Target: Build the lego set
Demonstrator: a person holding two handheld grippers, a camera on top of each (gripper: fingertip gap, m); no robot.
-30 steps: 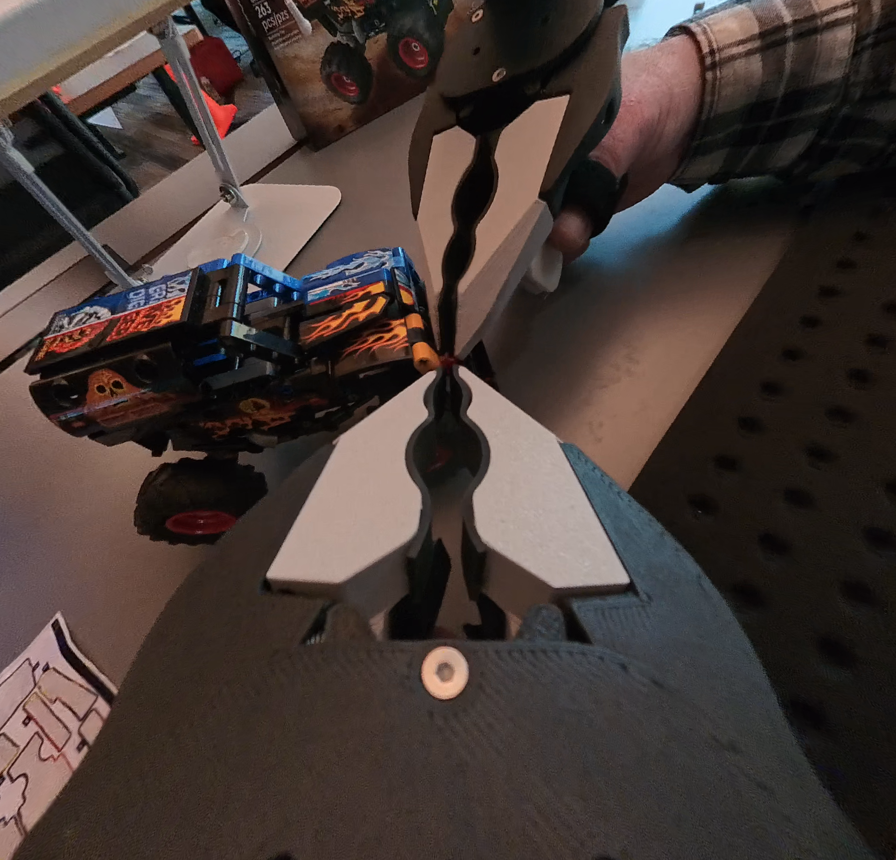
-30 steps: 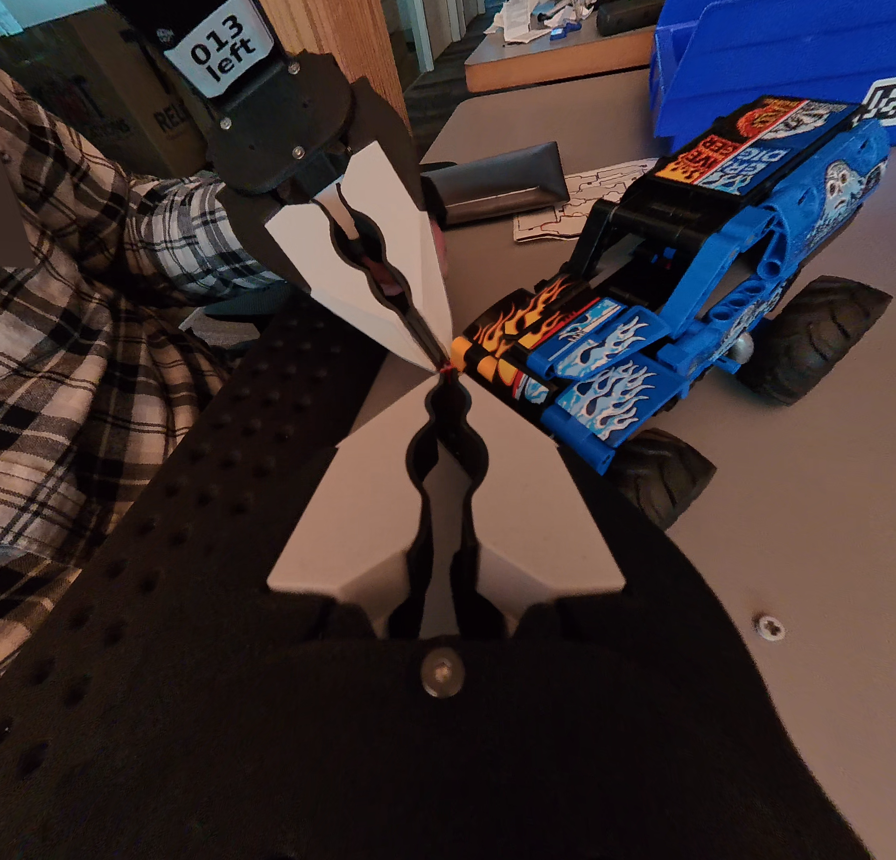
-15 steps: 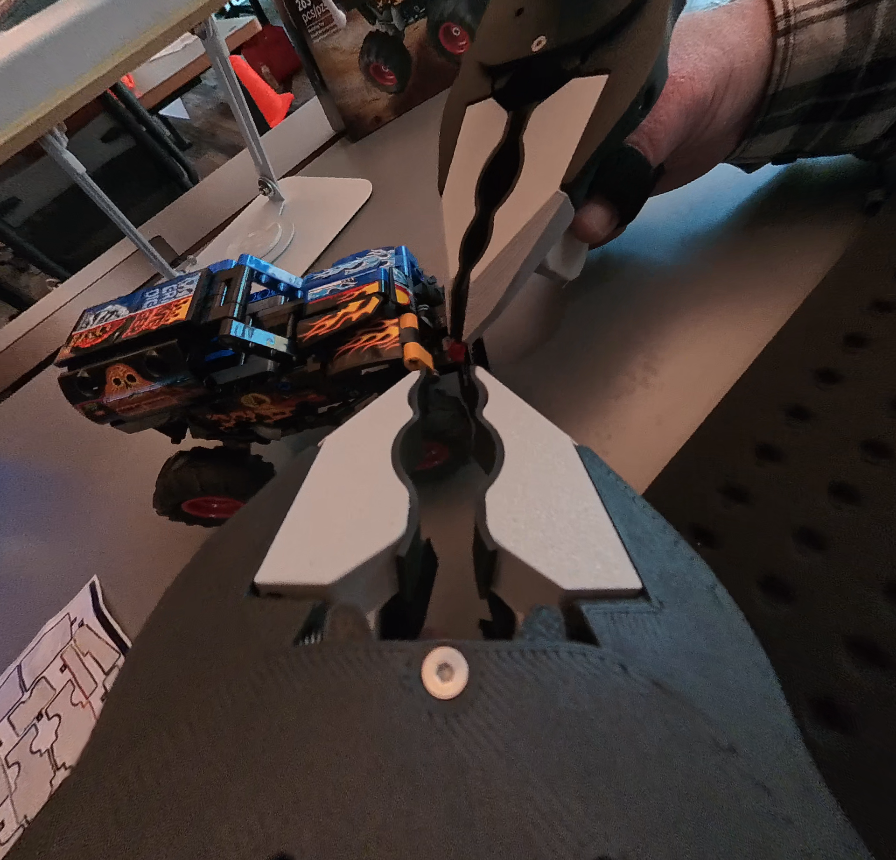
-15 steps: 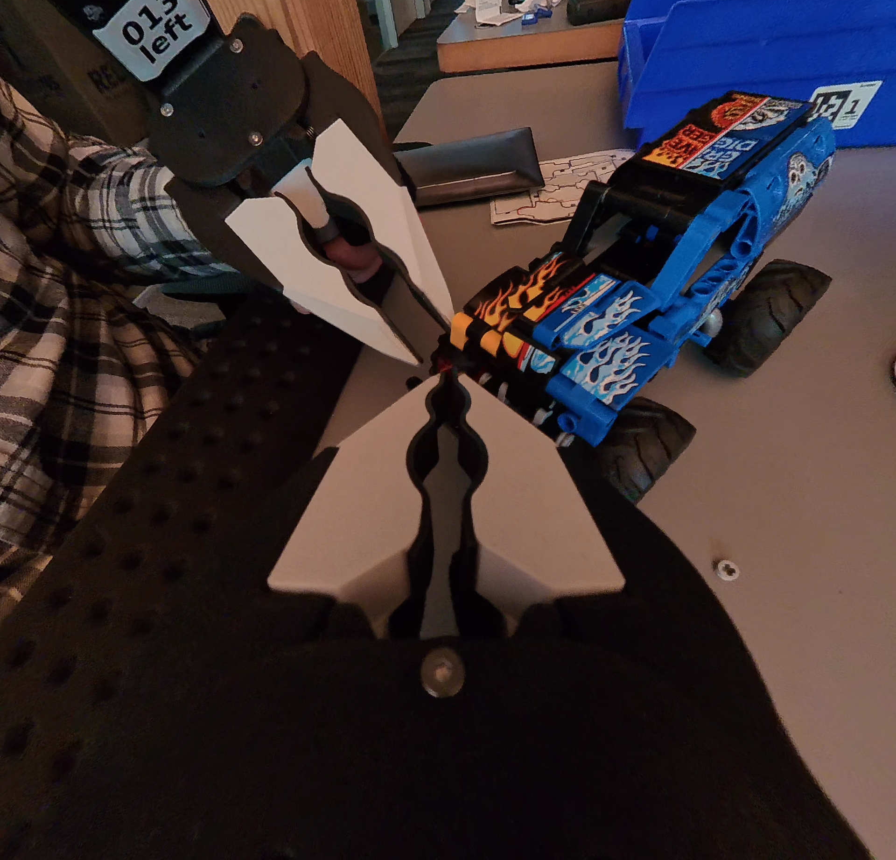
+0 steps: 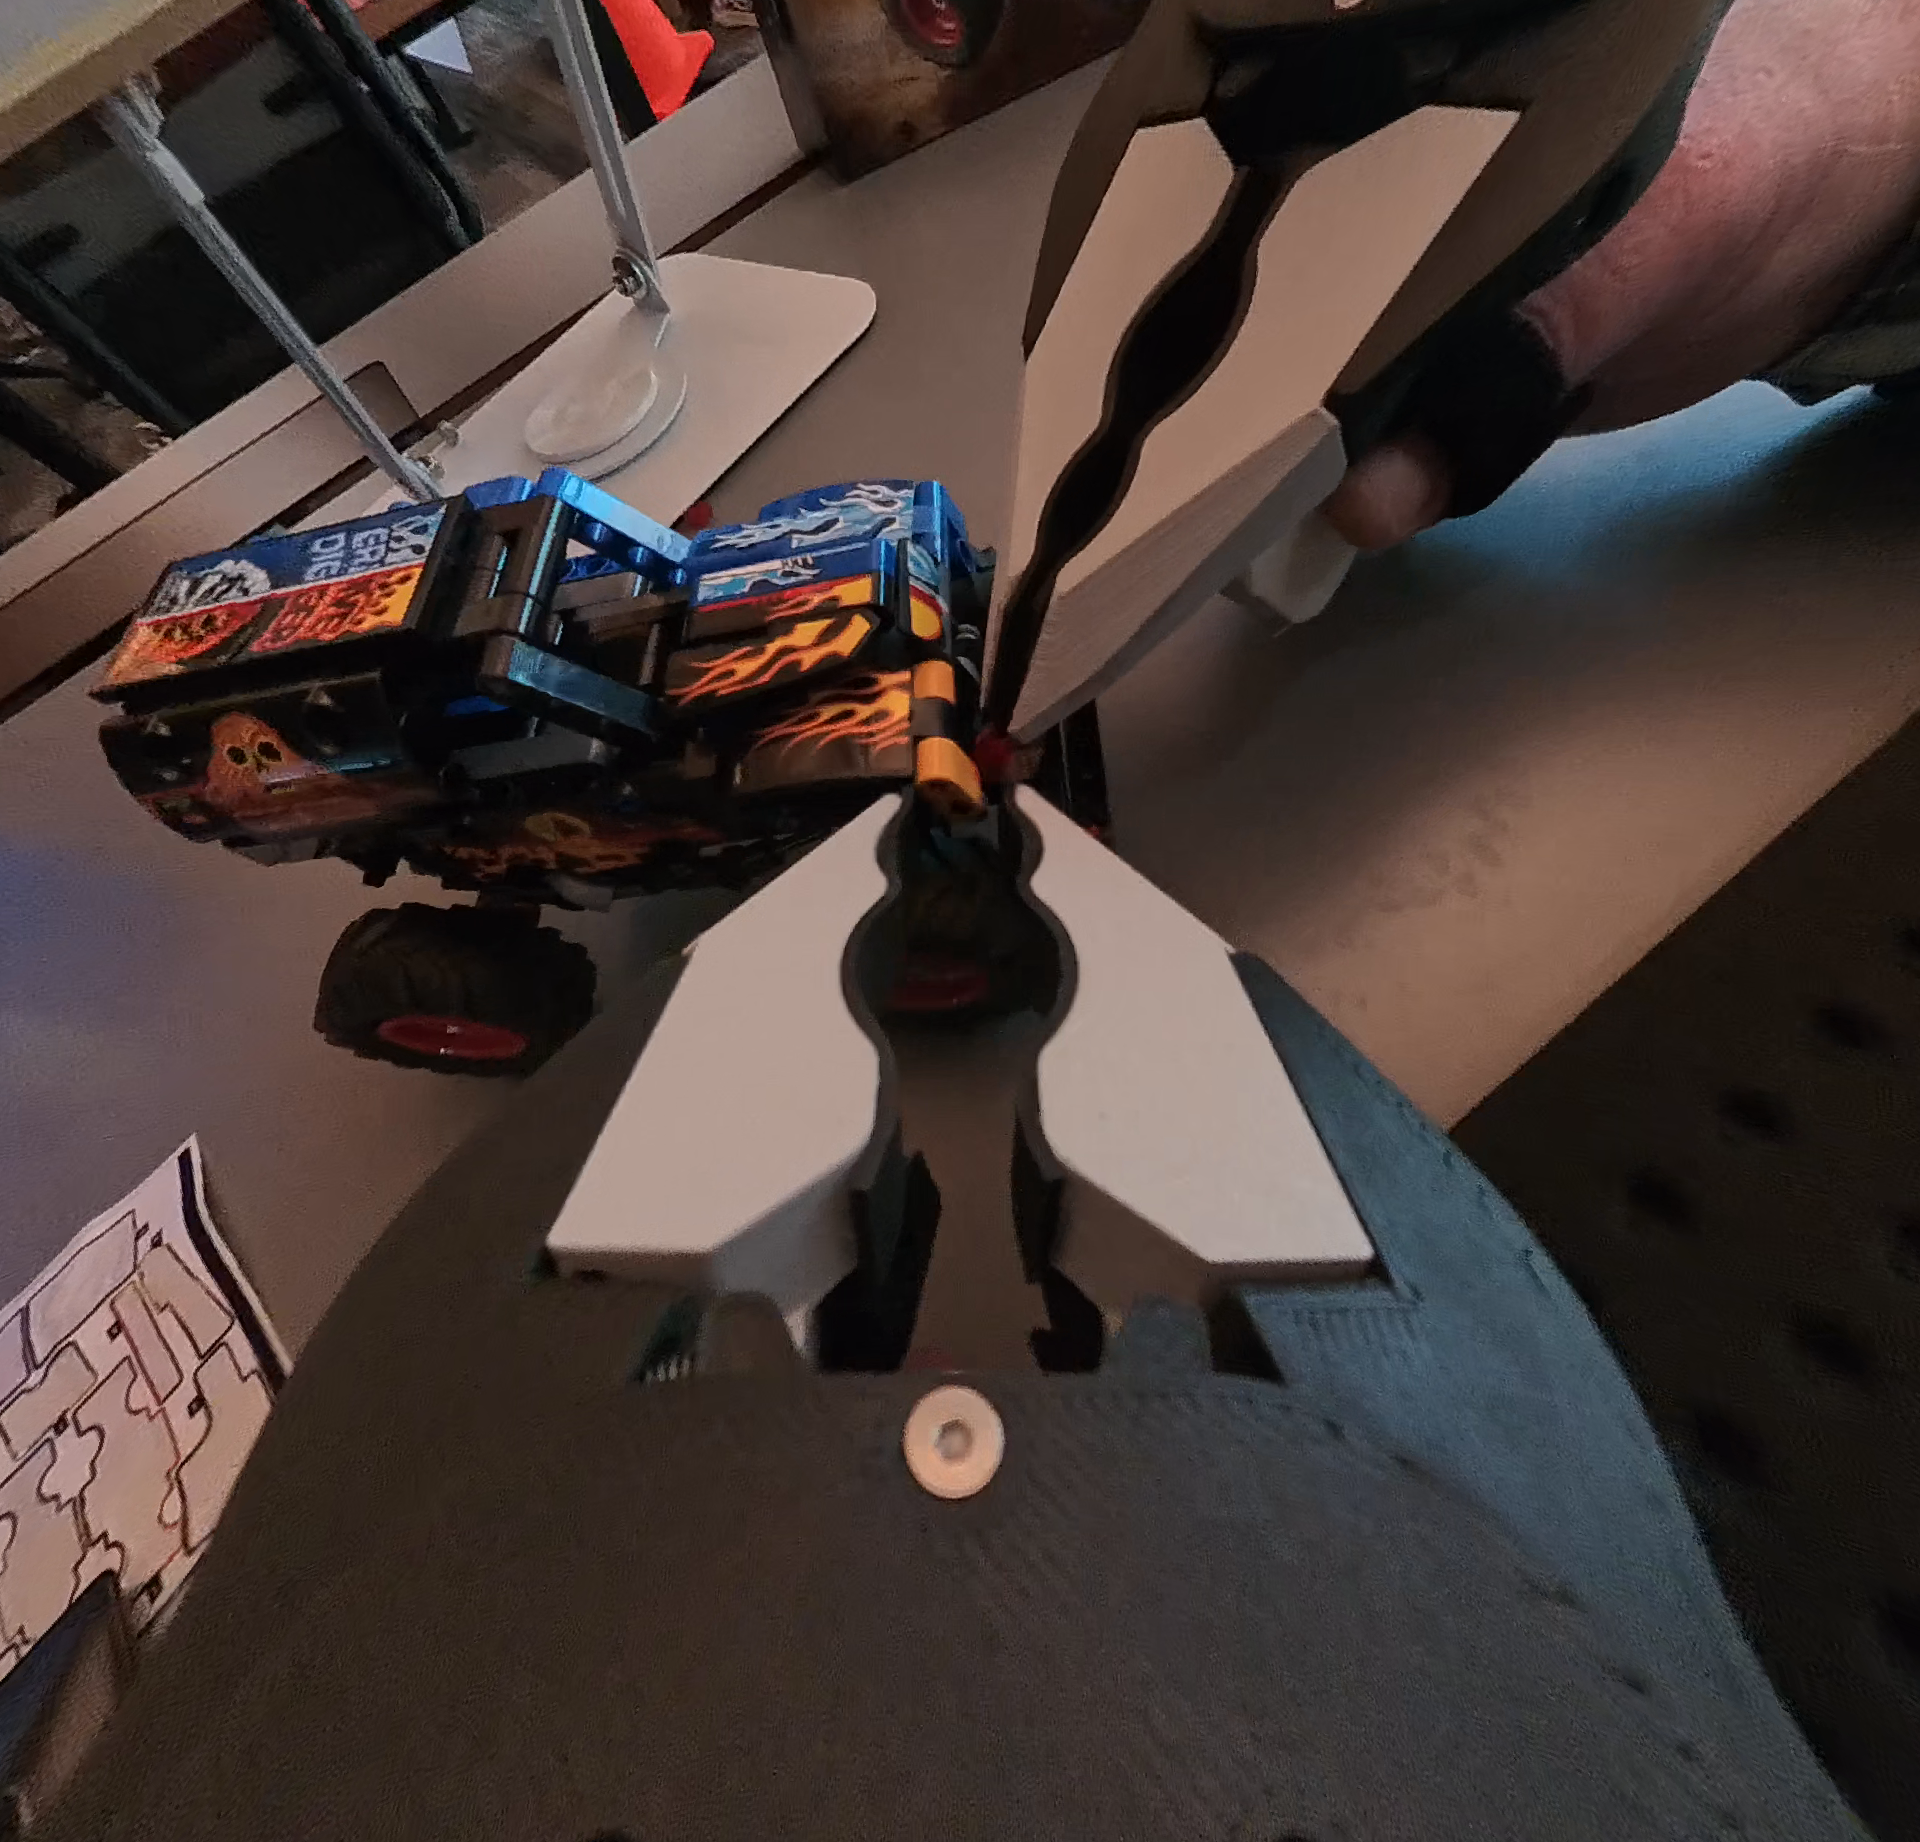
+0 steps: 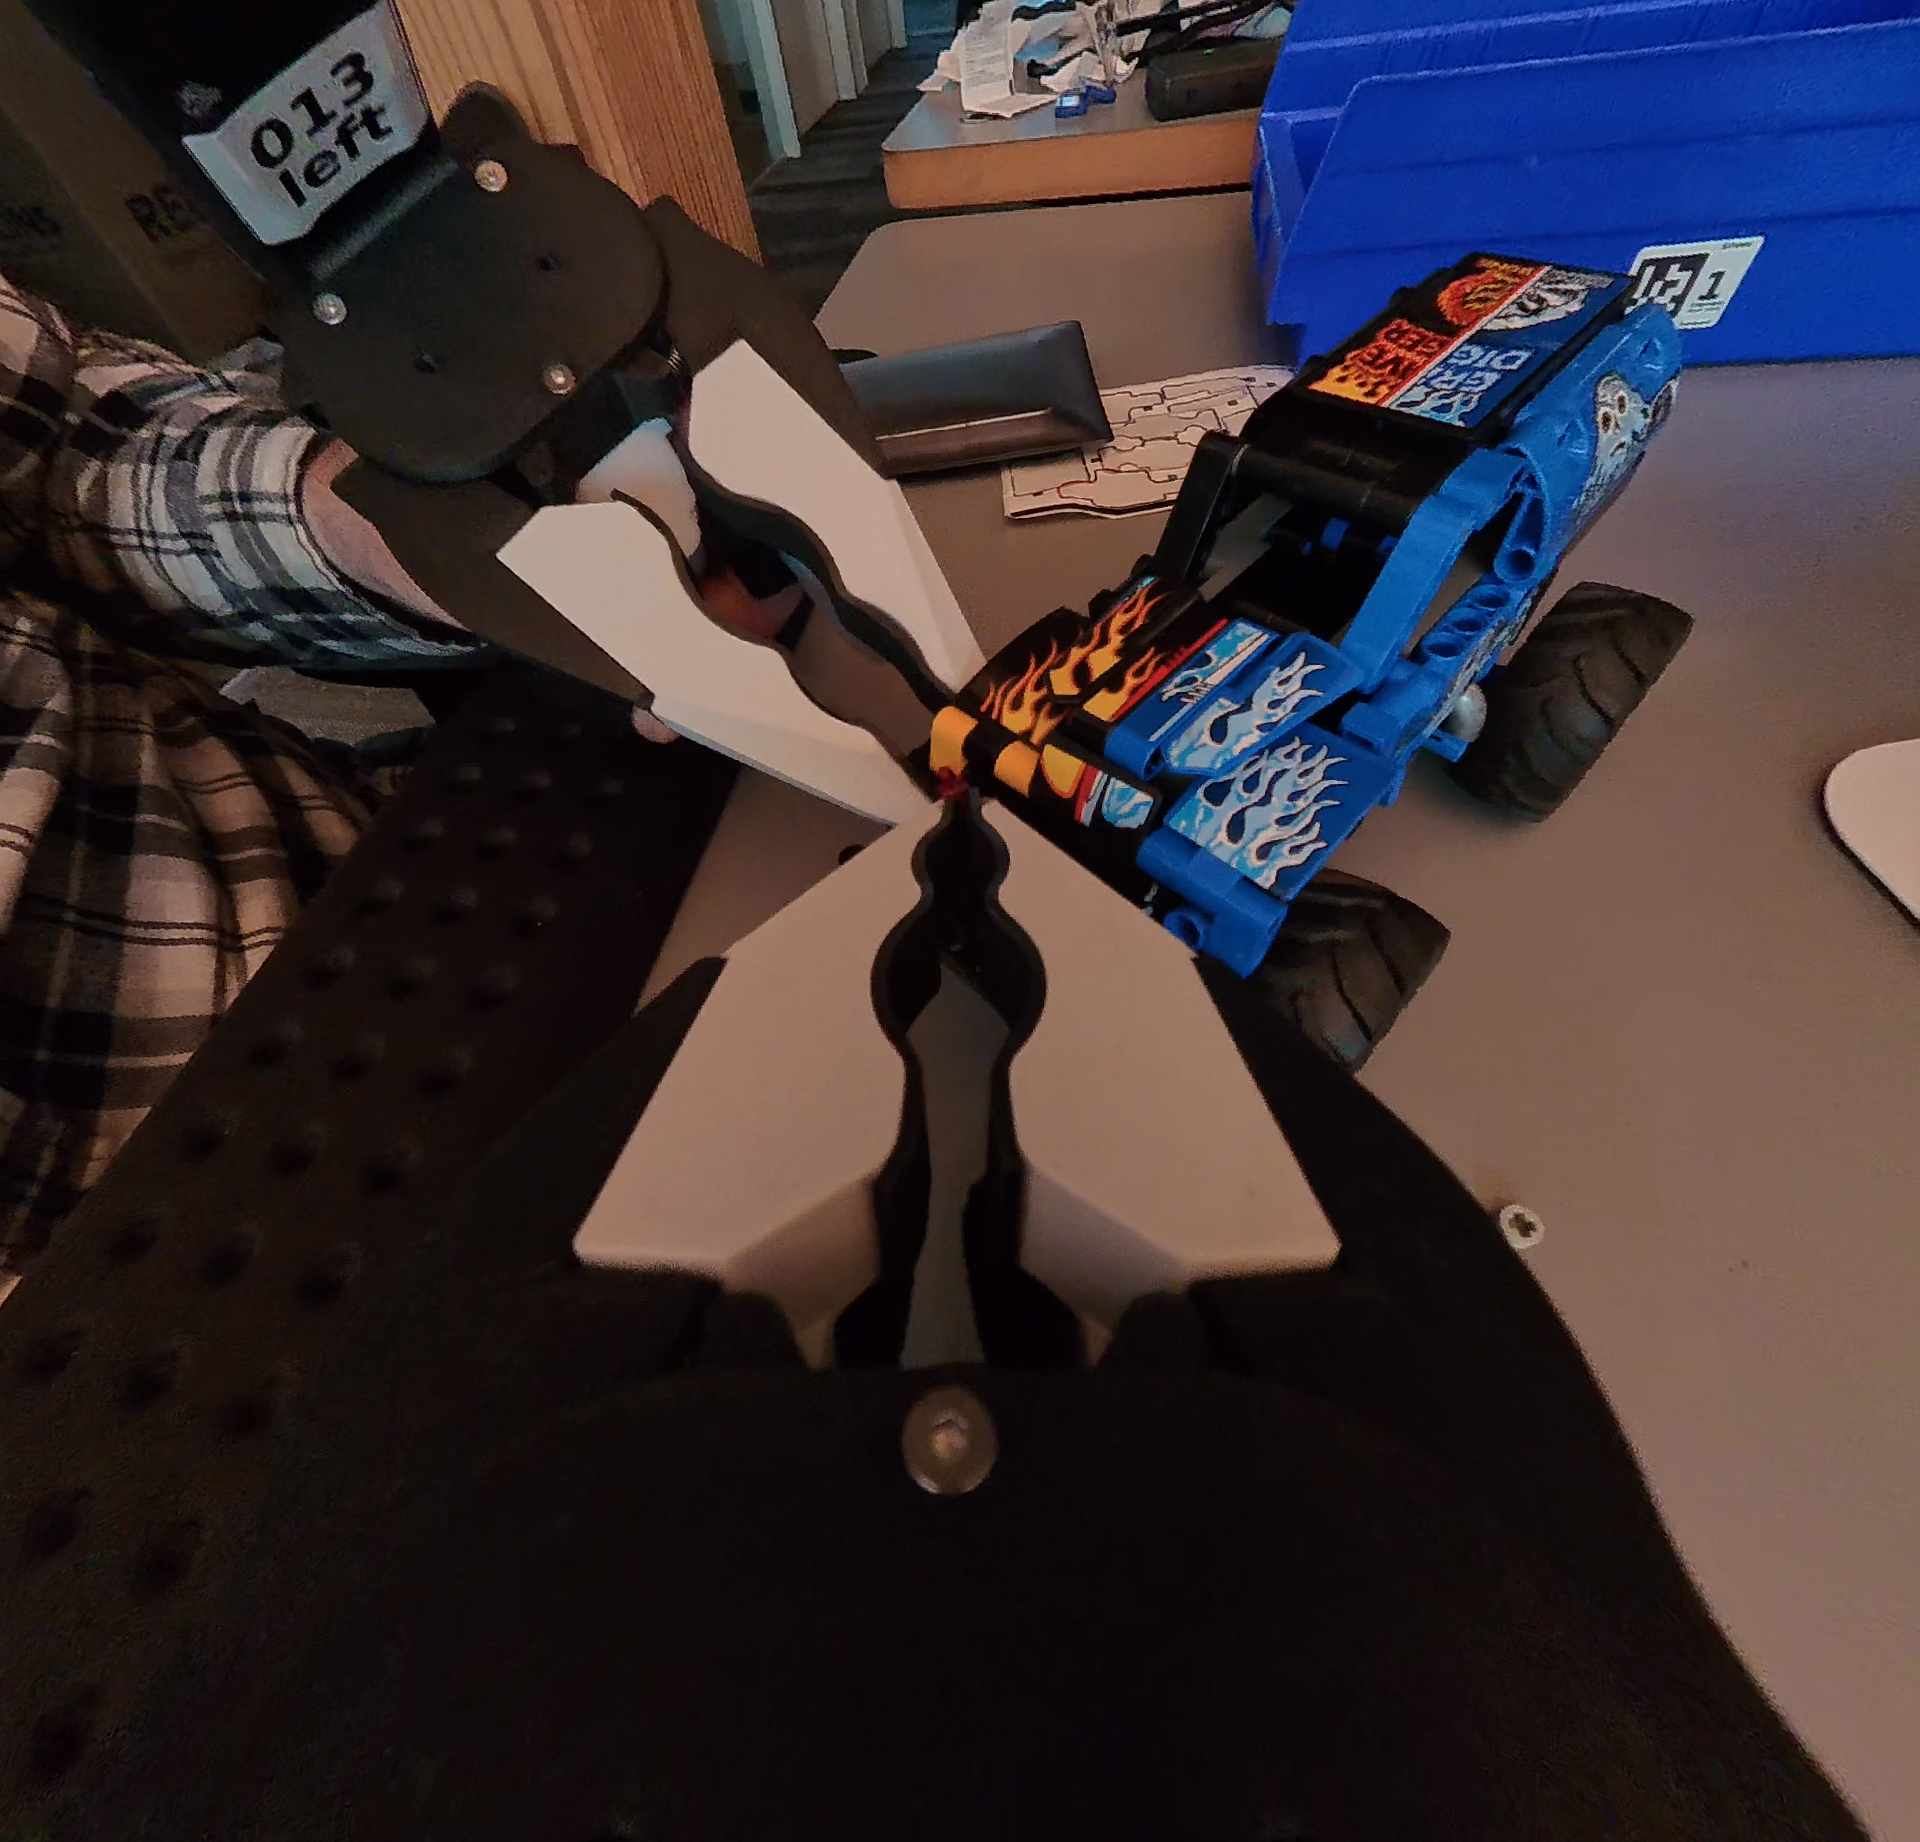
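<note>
The Lego monster truck (image 5: 520, 670), blue and black with flame stickers, stands on the grey table; it also shows in the right wrist view (image 6: 1351, 649). My right gripper (image 6: 951, 805) is shut on a small red piece (image 6: 948, 782) and holds it against the truck's front end, by the orange pins (image 5: 940, 753). The right gripper (image 5: 1003, 738) comes down from the top in the left wrist view. My left gripper (image 5: 956, 805) is open, its tips either side of the truck's front corner. In the right wrist view, the left gripper (image 6: 940, 727) comes in from the upper left.
A black perforated mat (image 5: 1714, 1117) covers the table's near side. A printed sheet (image 5: 104, 1377) lies left of the left gripper. The set's box (image 5: 935, 26) and a white stand base (image 5: 707, 358) are behind the truck. Blue bins (image 6: 1558, 130) and a black case (image 6: 977, 400) stand farther back. My two grippers' fingertips are within a few centimetres of each other.
My left gripper has opened and let go of the small red piece. My right gripper keeps hold of it. Both grippers have moved in closer to the truck's front.
</note>
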